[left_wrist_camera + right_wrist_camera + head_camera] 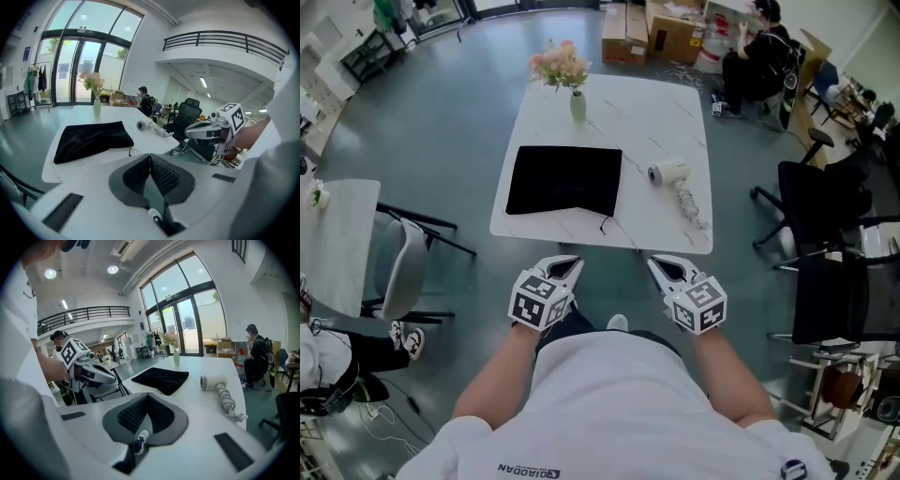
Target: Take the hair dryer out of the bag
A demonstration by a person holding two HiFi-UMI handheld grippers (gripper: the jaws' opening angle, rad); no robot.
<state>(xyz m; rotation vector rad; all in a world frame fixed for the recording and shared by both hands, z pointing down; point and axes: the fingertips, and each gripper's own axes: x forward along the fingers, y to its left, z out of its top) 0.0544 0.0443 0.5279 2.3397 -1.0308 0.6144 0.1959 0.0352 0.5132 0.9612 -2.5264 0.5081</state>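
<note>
Watching for a snag, with left gripper (567, 265) and right gripper (661, 267) both empty at lower centre.
Nearest risk, as I judge it: if I reach back in, my right gripper could catch the coiled cord (692, 206) trailing toward the near edge and drag the dryer (668, 172) off the table (656, 112). Both pairs of jaws are pressed together on nothing and touch nothing. Farther up, the dryer lies right of centre, outside the flat bag (564, 178) and clear of it.

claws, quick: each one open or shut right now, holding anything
Left claw: closed, holding nothing.
Right claw: closed, holding nothing.
</note>
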